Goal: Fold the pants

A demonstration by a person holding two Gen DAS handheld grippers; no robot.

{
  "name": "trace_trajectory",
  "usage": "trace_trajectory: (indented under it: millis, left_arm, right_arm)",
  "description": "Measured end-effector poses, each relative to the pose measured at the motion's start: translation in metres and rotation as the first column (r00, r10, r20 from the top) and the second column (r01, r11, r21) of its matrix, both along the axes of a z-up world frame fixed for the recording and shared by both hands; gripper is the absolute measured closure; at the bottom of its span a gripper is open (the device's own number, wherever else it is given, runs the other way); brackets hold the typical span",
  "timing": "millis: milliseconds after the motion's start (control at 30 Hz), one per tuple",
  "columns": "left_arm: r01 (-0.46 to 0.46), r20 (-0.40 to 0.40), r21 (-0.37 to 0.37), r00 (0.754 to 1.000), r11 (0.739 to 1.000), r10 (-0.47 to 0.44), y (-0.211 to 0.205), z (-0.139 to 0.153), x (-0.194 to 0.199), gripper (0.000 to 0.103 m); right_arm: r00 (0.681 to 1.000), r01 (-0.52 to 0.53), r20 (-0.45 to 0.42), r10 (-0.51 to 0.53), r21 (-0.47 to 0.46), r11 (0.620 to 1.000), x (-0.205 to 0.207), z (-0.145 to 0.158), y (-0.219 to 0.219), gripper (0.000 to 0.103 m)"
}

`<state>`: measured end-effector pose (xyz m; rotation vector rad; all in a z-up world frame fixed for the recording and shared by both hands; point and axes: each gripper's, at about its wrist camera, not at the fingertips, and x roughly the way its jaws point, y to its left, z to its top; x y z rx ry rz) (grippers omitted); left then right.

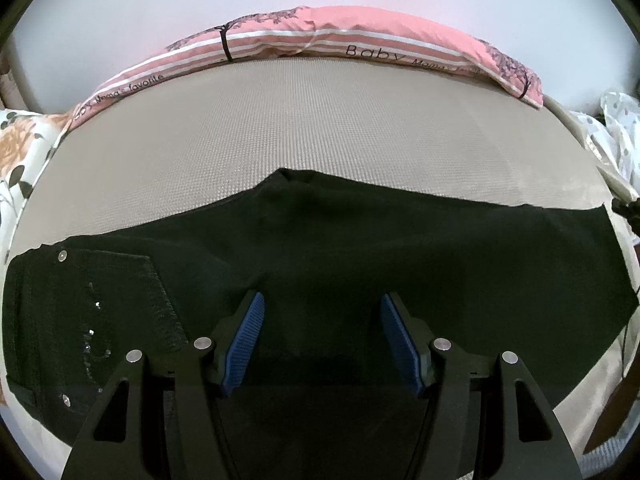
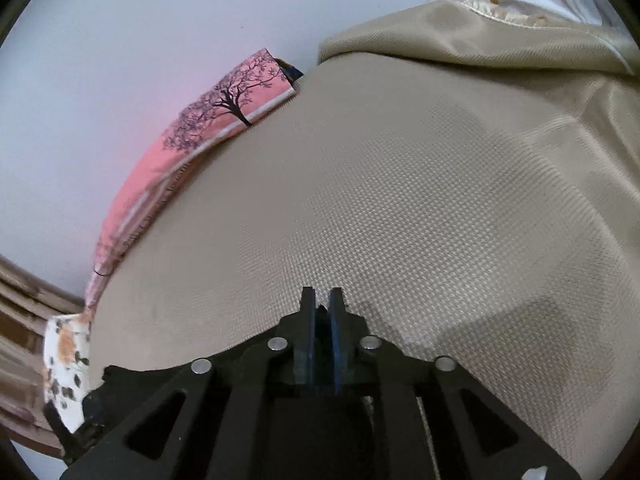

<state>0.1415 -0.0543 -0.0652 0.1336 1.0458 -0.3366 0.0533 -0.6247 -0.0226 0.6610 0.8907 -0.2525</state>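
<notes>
Black pants (image 1: 320,248) are seen laid flat across the lower half of the left wrist view, on a beige woven mat (image 1: 304,120). The waist end, with a back pocket (image 1: 120,300) and small metal studs, lies at the lower left; the leg runs off to the right edge. The garment looks already doubled leg on leg, though this is a judgement. The crosswise folds appear not yet made.

Left gripper (image 1: 322,344): jaws stand apart over the cloth at bottom centre, blue pads clear, nothing pinched.

Right gripper (image 2: 322,344): jaws drawn nearly together at bottom centre of the right wrist view. A sliver of dark material shows in the narrow gap; whether it is trouser cloth cannot be told. Black cloth is seen at the lower left of that view, beside the gripper body.

Writing: on the pink striped pillow (image 1: 360,36) at the top of the left wrist view, "Baby" is read, then "Mama's favorite" further left; a black tree print is carried at each end. No brand is seen on the pants.
</notes>
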Motion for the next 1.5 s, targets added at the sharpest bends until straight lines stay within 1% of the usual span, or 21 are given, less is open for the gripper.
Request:
trace_trajectory:
  millis: [133,233,267,333,367,433,467,533,633,700,767,833,933,967,1033,1133,1200,1267,1367,1433,1500]
  left_arm:
    - [-0.012,0.031,-0.019,0.999,1.000,0.013,0.005,0.009,0.001,0.042]
    - [-0.021,0.051,-0.009,0.998,1.000,0.022,0.011,0.011,0.002,0.042]
    - [-0.029,0.054,-0.004,0.998,1.000,0.029,0.014,0.010,0.003,0.042]
    - [-0.047,0.055,0.006,0.997,0.999,0.047,0.022,0.006,0.005,0.042]
    - [-0.058,0.046,0.010,0.997,0.998,0.058,0.027,0.002,0.007,0.042]
    - [-0.096,0.023,0.024,0.995,0.995,0.095,0.040,-0.007,0.012,0.042]
    - [-0.099,0.015,0.007,0.995,0.995,0.099,0.046,-0.010,0.013,0.042]
    - [-0.094,0.003,-0.022,0.996,0.995,0.095,0.052,-0.012,0.011,0.042]
    - [-0.077,0.051,-0.008,0.996,0.997,0.077,0.053,-0.002,0.003,0.041]
    - [-0.064,0.066,-0.016,0.996,0.998,0.065,0.055,0.004,-0.001,0.042]
    - [-0.065,0.077,-0.031,0.995,0.997,0.067,0.060,0.010,-0.005,0.042]
    - [-0.068,0.083,-0.035,0.994,0.997,0.071,0.069,0.013,-0.007,0.042]
    - [-0.077,0.102,-0.018,0.992,0.997,0.079,0.083,0.017,-0.009,0.041]
    - [-0.084,0.109,-0.001,0.991,0.996,0.083,0.089,0.017,-0.010,0.042]
    - [-0.092,0.122,0.028,0.989,0.995,0.088,0.098,0.017,-0.010,0.041]
    - [-0.113,0.135,0.070,0.986,0.991,0.102,0.113,0.013,-0.010,0.041]
    - [-0.120,0.121,0.052,0.986,0.991,0.113,0.124,0.009,-0.009,0.042]
    - [-0.126,0.106,0.036,0.987,0.991,0.122,0.133,0.004,-0.009,0.042]
    - [-0.133,0.098,0.021,0.987,0.991,0.130,0.144,-0.002,-0.010,0.041]
    - [-0.139,0.091,0.005,0.986,0.990,0.138,0.148,-0.004,-0.009,0.041]
    - [-0.140,0.090,-0.012,0.986,0.990,0.140,0.151,-0.006,-0.010,0.041]
  right_arm:
    - [0.991,-0.129,0.022,0.129,-0.006,0.992,0.001,0.012,0.033,0.091]
    - [0.979,-0.202,-0.020,0.202,-0.036,0.979,0.007,0.008,0.062,0.087]
    - [0.977,-0.209,-0.041,0.207,-0.051,0.977,0.009,0.005,0.068,0.087]
    - [0.980,-0.178,-0.106,0.168,-0.093,0.980,0.015,-0.006,0.071,0.087]
    - [0.980,-0.167,-0.125,0.155,-0.097,0.981,0.016,-0.009,0.069,0.090]
    - [0.986,-0.120,-0.126,0.108,-0.091,0.989,0.012,-0.013,0.063,0.092]
    - [0.987,-0.101,-0.131,0.088,-0.095,0.990,0.012,-0.012,0.061,0.092]
    - [0.987,-0.077,-0.147,0.059,-0.123,0.989,0.012,-0.006,0.063,0.086]
    - [0.982,-0.154,-0.136,0.133,-0.155,0.976,0.016,0.013,0.091,0.086]
    - [0.966,-0.245,-0.117,0.229,-0.148,0.958,0.030,0.026,0.126,0.083]
    - [0.939,-0.340,-0.100,0.329,-0.126,0.932,0.049,0.032,0.162,0.076]
    - [0.896,-0.442,-0.097,0.433,-0.102,0.891,0.066,0.034,0.205,0.073]
    - [0.793,-0.608,-0.080,0.604,-0.031,0.793,0.096,0.031,0.283,0.073]
    - [0.766,-0.641,-0.077,0.639,-0.012,0.767,0.103,0.029,0.301,0.073]
    - [0.695,-0.715,-0.073,0.715,0.027,0.698,0.124,0.024,0.347,0.073]
    - [0.619,-0.780,-0.080,0.782,0.059,0.623,0.141,0.016,0.397,0.071]
    - [0.568,-0.816,-0.090,0.818,0.065,0.574,0.159,0.009,0.428,0.070]
    - [0.542,-0.830,-0.106,0.834,0.086,0.551,0.172,0.000,0.449,0.067]
    - [0.514,-0.841,-0.127,0.848,0.120,0.528,0.192,-0.016,0.470,0.063]
    - [0.481,-0.852,-0.162,0.862,0.144,0.503,0.202,-0.027,0.483,0.063]
    - [0.458,-0.857,-0.180,0.871,0.173,0.486,0.206,-0.037,0.490,0.063]
